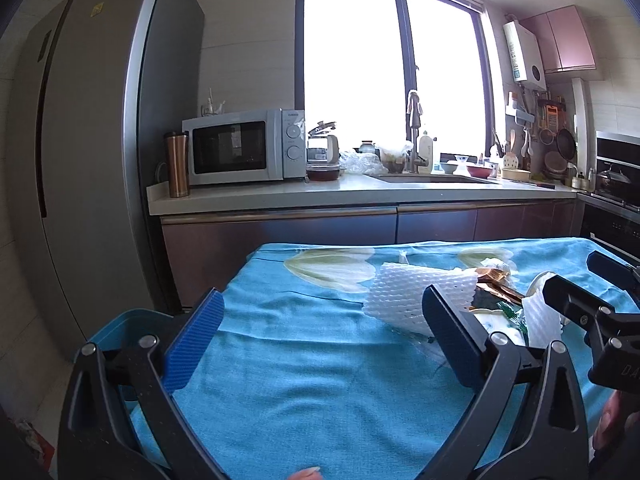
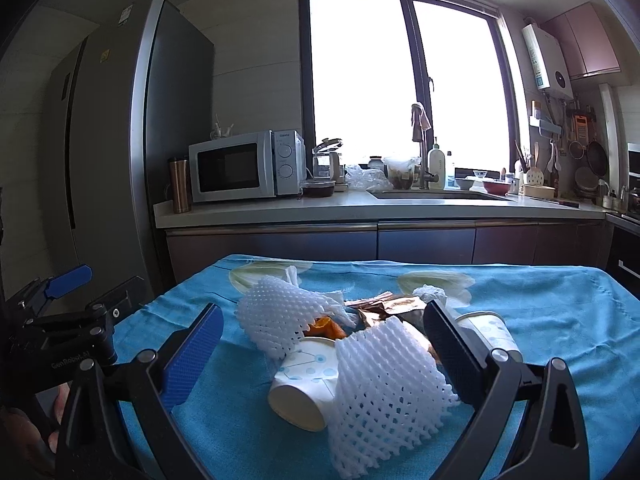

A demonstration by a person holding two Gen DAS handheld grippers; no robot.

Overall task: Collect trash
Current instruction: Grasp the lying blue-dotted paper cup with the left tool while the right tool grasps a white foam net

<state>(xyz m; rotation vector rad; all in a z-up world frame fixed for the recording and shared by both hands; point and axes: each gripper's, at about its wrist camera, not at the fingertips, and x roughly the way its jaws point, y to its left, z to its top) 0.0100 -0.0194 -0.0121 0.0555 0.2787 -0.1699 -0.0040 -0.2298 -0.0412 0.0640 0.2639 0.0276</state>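
A blue-clothed table (image 2: pixel 560 320) (flower-printed) carries foam nets (image 2: pixel 384 392), paper cups (image 2: pixel 304 384) and wrappers (image 2: pixel 384 308).

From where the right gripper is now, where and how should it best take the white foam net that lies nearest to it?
Grip the nearest foam net across its middle, coming straight forward and down. It lies as a soft open tube between the open right gripper, so the fingers can likely squeeze its two side walls flat. Avoid its left edge, which touches the tipped paper cup.

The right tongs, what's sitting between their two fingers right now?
In the right wrist view, the open right tongs frame a white foam net sleeve with a tipped paper cup beside it on the blue cloth. Neither is gripped.
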